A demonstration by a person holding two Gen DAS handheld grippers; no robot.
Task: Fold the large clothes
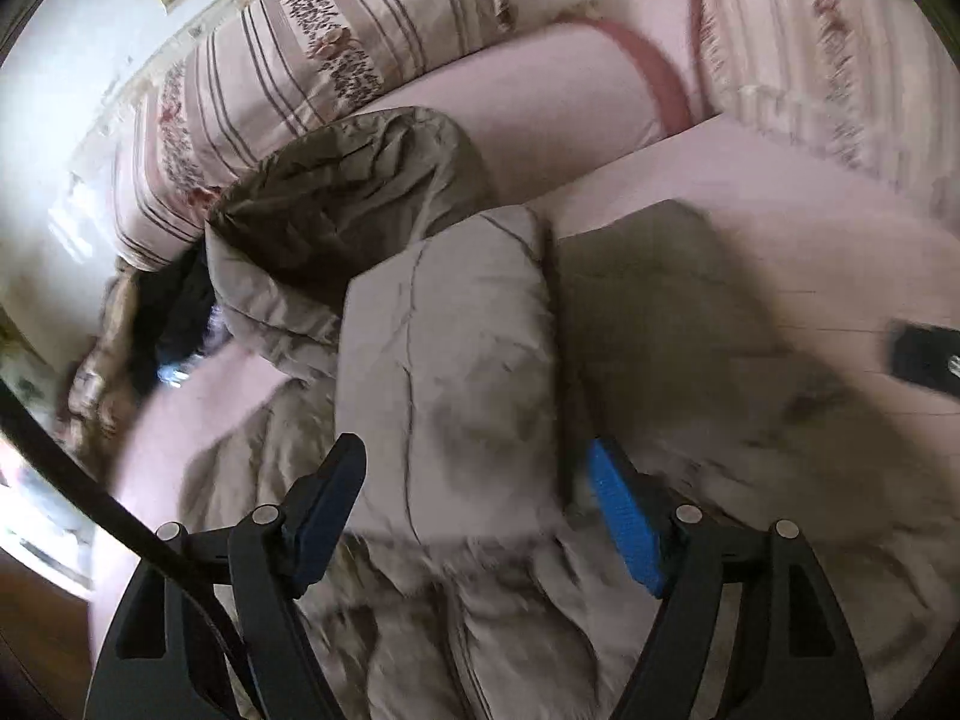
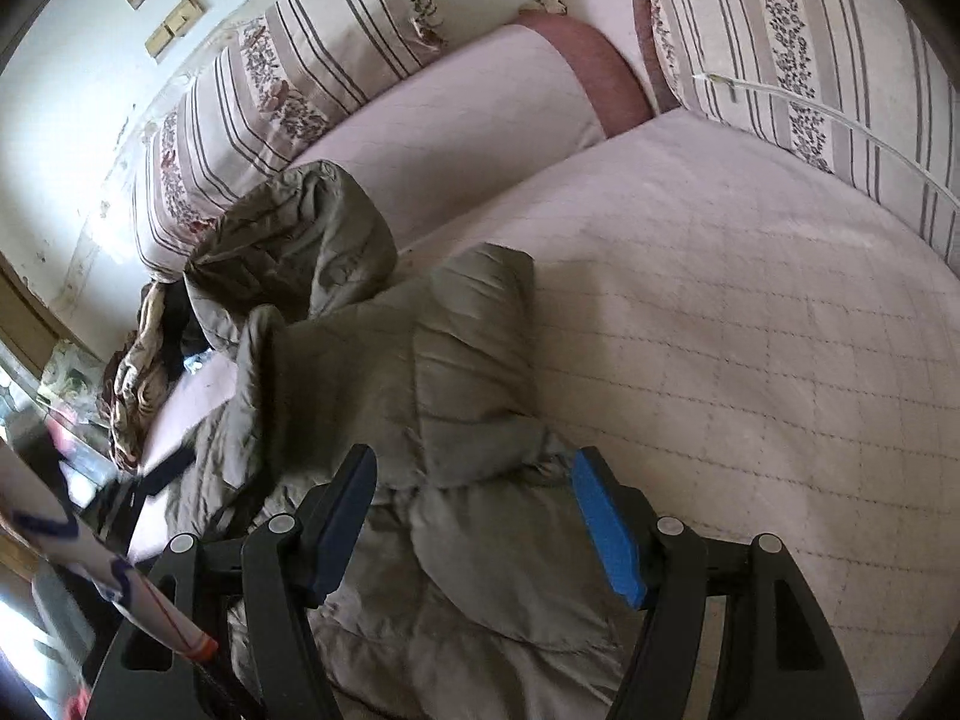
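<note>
A large grey-brown quilted jacket (image 1: 444,360) lies crumpled on the pink quilted bed, its hood (image 1: 348,180) bunched up at the back. My left gripper (image 1: 474,480) is open just above a folded-over part of the jacket, with nothing between its fingers. The jacket also shows in the right wrist view (image 2: 420,372), with its hood (image 2: 300,234) behind. My right gripper (image 2: 474,492) is open over the jacket's near part, holding nothing. Part of the other gripper (image 2: 162,474) shows at the jacket's left edge.
Striped floral cushions (image 2: 288,78) and a pink bolster (image 2: 468,108) line the back of the bed (image 2: 750,330). More cushions stand at the right (image 2: 810,48). A heap of other clothes (image 2: 144,360) lies at the left. A dark object (image 1: 924,360) lies on the bed at right.
</note>
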